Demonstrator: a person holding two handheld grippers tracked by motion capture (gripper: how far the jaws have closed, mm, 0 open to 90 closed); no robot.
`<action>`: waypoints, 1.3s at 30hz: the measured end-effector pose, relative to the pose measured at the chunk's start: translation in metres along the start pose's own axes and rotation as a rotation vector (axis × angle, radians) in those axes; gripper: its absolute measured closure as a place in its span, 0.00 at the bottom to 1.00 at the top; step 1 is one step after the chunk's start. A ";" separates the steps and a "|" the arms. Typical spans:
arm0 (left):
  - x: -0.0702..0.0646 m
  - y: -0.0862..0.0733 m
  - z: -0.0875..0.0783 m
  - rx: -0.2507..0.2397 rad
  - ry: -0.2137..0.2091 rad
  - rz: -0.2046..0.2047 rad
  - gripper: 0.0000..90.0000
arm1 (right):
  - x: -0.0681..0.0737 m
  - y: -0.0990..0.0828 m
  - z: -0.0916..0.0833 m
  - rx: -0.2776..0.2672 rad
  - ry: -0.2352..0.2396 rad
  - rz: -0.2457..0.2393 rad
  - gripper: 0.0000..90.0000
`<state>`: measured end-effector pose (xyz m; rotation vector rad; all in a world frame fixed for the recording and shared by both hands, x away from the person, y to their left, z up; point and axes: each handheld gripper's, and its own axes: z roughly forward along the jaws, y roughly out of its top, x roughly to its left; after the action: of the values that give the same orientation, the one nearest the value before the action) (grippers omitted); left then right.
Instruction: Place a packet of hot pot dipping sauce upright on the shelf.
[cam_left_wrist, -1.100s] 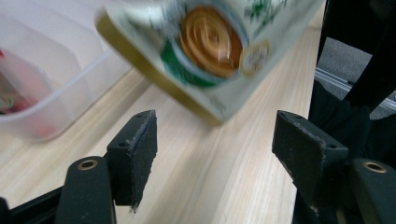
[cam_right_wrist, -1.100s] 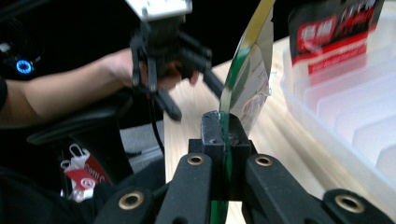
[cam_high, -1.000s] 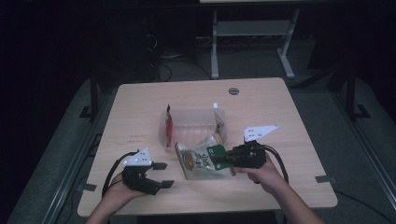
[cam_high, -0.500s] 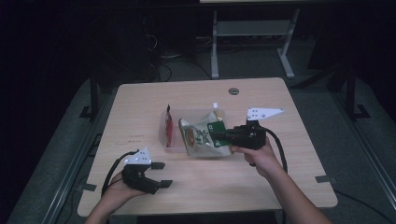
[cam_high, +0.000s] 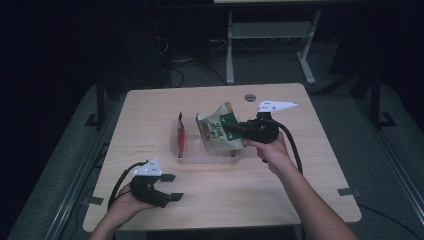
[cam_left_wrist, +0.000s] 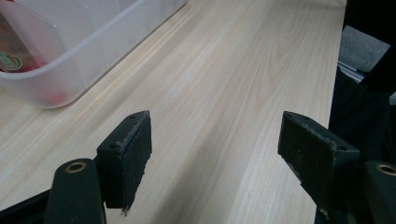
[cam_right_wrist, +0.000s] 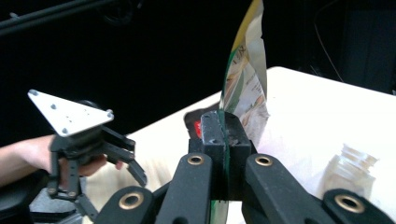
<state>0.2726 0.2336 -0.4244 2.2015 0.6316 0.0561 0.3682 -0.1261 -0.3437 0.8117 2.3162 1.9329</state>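
Observation:
My right gripper (cam_high: 231, 131) is shut on the edge of a green and white snack bag (cam_high: 216, 131). It holds the bag upright in the air over a clear plastic bin (cam_high: 210, 156) at the table's middle. In the right gripper view the jaws (cam_right_wrist: 223, 135) clamp the bag (cam_right_wrist: 245, 88) between them. A red packet (cam_high: 181, 136) stands at the bin's left end. My left gripper (cam_high: 172, 187) rests open near the front left of the table with bare wood between its pads (cam_left_wrist: 130, 151). The bin's corner (cam_left_wrist: 70, 60) lies beyond it.
The wooden table (cam_high: 150, 115) has a round cable hole (cam_high: 250, 97) at its far side. A clear ribbed plastic item (cam_right_wrist: 352, 170) shows low on the right in the right gripper view. A metal desk frame (cam_high: 270, 35) stands on the dark floor beyond.
My right gripper has lifted the snack bag from the table in front of the bin and carried it up and away, over the bin. The left gripper has stayed put.

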 end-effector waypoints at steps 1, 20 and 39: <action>0.000 0.000 0.000 0.002 -0.001 -0.001 0.28 | 0.000 -0.001 0.001 0.006 -0.006 0.007 1.00; -0.001 -0.001 0.005 0.024 -0.014 -0.001 0.28 | 0.002 -0.007 0.016 0.093 -0.020 -0.035 0.96; -0.001 -0.001 0.008 0.041 -0.021 0.000 0.28 | 0.004 -0.012 0.030 0.153 -0.039 -0.056 0.94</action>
<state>0.2729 0.2286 -0.4303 2.2386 0.6261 0.0208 0.3699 -0.0983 -0.3605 0.7788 2.4598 1.7194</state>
